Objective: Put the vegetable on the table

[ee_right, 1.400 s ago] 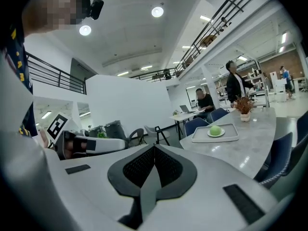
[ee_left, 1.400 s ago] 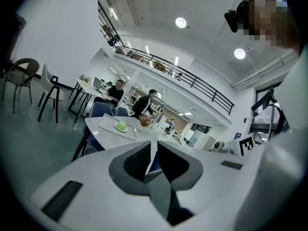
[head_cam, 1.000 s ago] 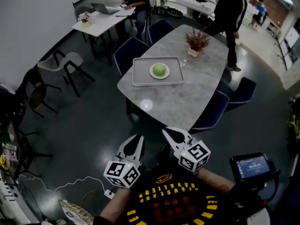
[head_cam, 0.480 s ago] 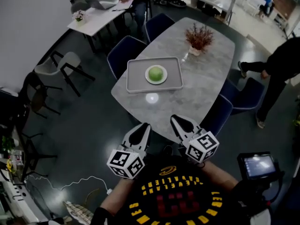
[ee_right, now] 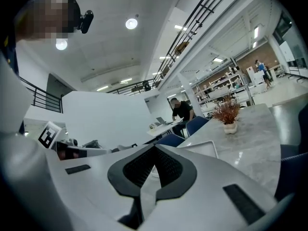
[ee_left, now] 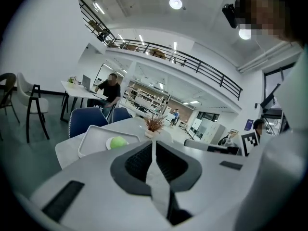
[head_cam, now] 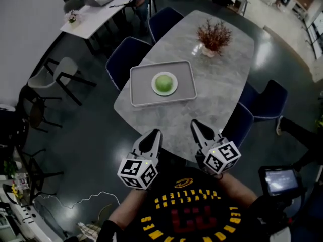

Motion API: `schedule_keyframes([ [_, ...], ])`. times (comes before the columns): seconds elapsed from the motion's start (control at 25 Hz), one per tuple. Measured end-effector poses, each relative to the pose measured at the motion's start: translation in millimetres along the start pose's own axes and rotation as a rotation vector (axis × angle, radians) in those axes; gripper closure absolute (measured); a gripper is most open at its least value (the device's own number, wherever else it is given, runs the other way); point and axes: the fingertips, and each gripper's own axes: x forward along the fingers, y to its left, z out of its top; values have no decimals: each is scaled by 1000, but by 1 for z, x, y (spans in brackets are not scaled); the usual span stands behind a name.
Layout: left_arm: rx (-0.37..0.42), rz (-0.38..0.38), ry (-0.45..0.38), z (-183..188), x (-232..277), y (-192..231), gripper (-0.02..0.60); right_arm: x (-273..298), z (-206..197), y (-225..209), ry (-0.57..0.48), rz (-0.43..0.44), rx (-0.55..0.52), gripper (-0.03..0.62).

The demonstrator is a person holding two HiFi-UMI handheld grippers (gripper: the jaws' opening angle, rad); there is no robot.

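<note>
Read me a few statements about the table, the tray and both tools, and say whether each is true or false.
1. The green vegetable sits on a small plate inside the tray. True.
2. The left tool grips the vegetable. False: its jaws are together on nothing, short of the tray.
3. The potted plant stands in the tray. False: it stands on the table, beyond the tray.
4. The right tool is shut and empty. True.

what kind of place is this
Probably an open-plan office or workspace common area: a marble-look meeting table ringed by blue chairs, a person working at a side desk, and a mezzanine railing above.
</note>
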Motion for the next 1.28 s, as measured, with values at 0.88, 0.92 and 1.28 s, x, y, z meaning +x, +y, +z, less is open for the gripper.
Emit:
schedule_keyframes([
  [0.88,-129,-84,154,26,149,112,528,128,-8,-88,169,-188,62,525],
  [0.92,-134,-85,173,24,151,115,528,130,-9,-90,184,-204,59,525],
  [1.28,-183,-36,384,-27,204,175,528,177,-52,-151,327,-284,79,526],
])
